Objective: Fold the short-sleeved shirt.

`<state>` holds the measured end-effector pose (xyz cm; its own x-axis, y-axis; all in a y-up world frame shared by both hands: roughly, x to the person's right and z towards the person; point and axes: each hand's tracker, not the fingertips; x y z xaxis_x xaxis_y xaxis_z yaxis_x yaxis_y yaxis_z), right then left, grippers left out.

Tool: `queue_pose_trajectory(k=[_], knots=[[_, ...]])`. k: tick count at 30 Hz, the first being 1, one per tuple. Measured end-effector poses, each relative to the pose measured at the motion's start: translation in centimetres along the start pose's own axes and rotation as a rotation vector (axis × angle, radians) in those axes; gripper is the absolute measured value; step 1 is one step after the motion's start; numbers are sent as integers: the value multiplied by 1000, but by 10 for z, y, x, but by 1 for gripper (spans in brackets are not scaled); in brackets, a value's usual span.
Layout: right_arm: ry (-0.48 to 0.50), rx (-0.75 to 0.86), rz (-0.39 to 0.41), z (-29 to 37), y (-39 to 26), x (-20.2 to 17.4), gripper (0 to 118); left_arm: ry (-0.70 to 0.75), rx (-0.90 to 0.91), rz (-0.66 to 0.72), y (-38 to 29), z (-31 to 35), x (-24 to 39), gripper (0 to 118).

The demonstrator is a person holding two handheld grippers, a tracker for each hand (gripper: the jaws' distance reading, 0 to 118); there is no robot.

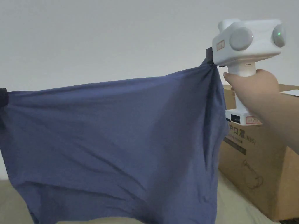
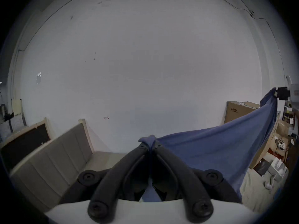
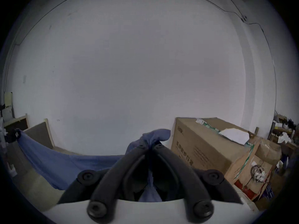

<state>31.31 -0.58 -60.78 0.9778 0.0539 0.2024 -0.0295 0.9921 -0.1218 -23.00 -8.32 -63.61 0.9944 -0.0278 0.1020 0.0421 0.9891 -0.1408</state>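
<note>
Holding the blue shirt [image 1: 116,140] up in the air between my two grippers, I am keeping it stretched out in front of a pale wall [image 1: 116,38]. My right gripper [image 1: 210,59] is pinching one top corner of the cloth; in the right gripper view both black jaws are pressed together on a bunched tuft of the fabric, with a little of it poking out past the tips. My right hand [image 1: 252,84] is wrapped around the white handle below the gripper's white body. My left gripper [image 2: 151,145] is doing the same at the other top corner: in the left gripper view its jaws are closed tight on a small knot of blue cloth. In the head view that corner is sitting at the left edge, lower than the right one, so the top edge of the shirt is sloping down toward my left. The cloth is hanging in loose folds, its lower edge drooping toward the beige surface [image 1: 11,201] below. A big cardboard box [image 1: 257,169] is standing just beside the shirt on my right, and a padded headboard [image 2: 53,151] is leaning against the wall on my left.
</note>
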Motion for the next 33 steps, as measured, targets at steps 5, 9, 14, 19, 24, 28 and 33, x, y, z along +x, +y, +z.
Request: queue_pose_trajectory(k=[5,9,14,19,24,28,33], knots=[[21,-204,-60,-14,-113,8,0,-38,-210,39,-80,-21,13,0],[63,-382,-84,11,-232,22,0,-106,-338,35,-160,-1,20,0],[145,-648,-34,91,-368,50,0,-202,-548,92,-269,76,18,0],[208,-907,-7,190,-465,75,0,-204,-820,29,-375,155,1,0],[261,-998,51,280,-503,85,0,-247,-925,16,-419,234,-2,0],[266,-994,35,321,-504,93,0,-249,-931,17,-426,278,-4,0],[268,-995,4,348,-505,98,0,-243,-912,47,-430,314,-4,0]])
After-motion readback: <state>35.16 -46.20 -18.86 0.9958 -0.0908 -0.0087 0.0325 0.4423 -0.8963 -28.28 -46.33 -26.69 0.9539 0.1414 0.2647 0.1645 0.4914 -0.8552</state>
